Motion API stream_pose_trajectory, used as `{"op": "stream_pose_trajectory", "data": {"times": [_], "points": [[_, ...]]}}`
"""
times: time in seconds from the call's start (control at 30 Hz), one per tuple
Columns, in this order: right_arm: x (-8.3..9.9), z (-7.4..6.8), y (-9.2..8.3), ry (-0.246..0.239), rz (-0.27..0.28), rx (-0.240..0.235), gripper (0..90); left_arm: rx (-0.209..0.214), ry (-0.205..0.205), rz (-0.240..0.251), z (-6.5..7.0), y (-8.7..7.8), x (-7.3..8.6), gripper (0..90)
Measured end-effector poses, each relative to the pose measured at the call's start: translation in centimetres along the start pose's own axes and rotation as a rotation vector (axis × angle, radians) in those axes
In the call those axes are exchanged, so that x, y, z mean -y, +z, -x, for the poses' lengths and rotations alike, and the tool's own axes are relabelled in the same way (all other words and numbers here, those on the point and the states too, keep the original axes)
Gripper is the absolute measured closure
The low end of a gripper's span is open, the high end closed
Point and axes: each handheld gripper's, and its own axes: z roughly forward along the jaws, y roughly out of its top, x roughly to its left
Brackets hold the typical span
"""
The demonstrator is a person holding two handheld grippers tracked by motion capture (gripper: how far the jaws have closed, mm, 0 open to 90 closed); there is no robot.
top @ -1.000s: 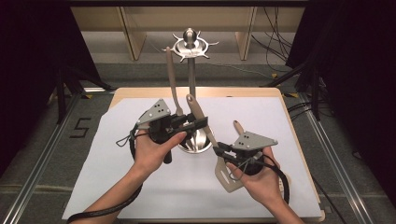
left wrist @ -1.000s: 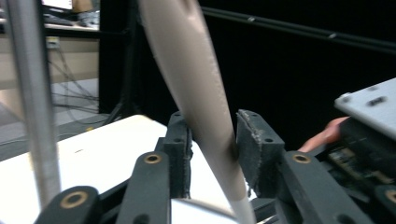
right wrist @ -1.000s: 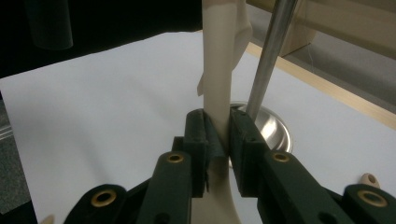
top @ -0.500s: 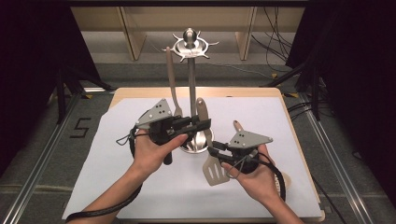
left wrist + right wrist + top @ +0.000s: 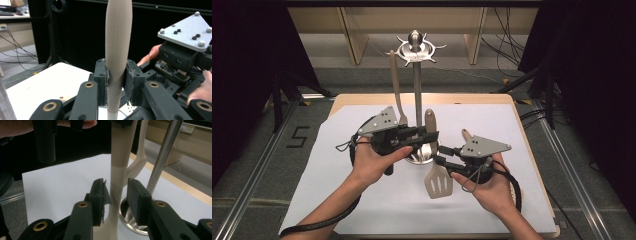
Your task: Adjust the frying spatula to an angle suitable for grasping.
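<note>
A beige spatula (image 5: 439,184) hangs upright beside the steel utensil stand (image 5: 416,85), its slotted blade low over the white paper. My left gripper (image 5: 430,137) is shut on its handle (image 5: 117,50), pads pressing both sides. My right gripper (image 5: 440,161) stands at the spatula's neck (image 5: 117,180). Its jaws have just been opening, and the neck stands between the pads with a gap on one side. A second beige utensil (image 5: 396,92) hangs from the stand's top ring.
The stand's round steel base (image 5: 128,216) sits right behind the spatula, and its pole (image 5: 162,155) rises to the right. White paper (image 5: 337,165) covers a wooden board (image 5: 472,99) whose edges show at the back and right.
The right gripper's jaws have parted from the spatula's neck. The spatula has swung from tilted to upright in the left gripper, its blade shifting left.
</note>
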Motion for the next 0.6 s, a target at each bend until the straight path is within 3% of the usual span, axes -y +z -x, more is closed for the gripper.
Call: {"op": "stream_pose_trajectory", "data": {"times": [0.2, 0.43, 0.6], "points": [[-0.05, -0.06, 0.13, 0.010, 0.004, 0.004, 70.6, 0.027, 0.002, -0.011, 0.23, 0.16, 0.02, 73.4], [-0.18, 0.26, 0.09, -0.020, 0.012, -0.024, 72.4, 0.065, 0.000, -0.024, 0.46, 0.36, 0.04, 73.3], [-0.15, -0.01, -0.08, 0.013, -0.004, -0.027, 77.7, 0.073, -0.003, -0.023, 0.40, 0.36, 0.03, 73.3]]}}
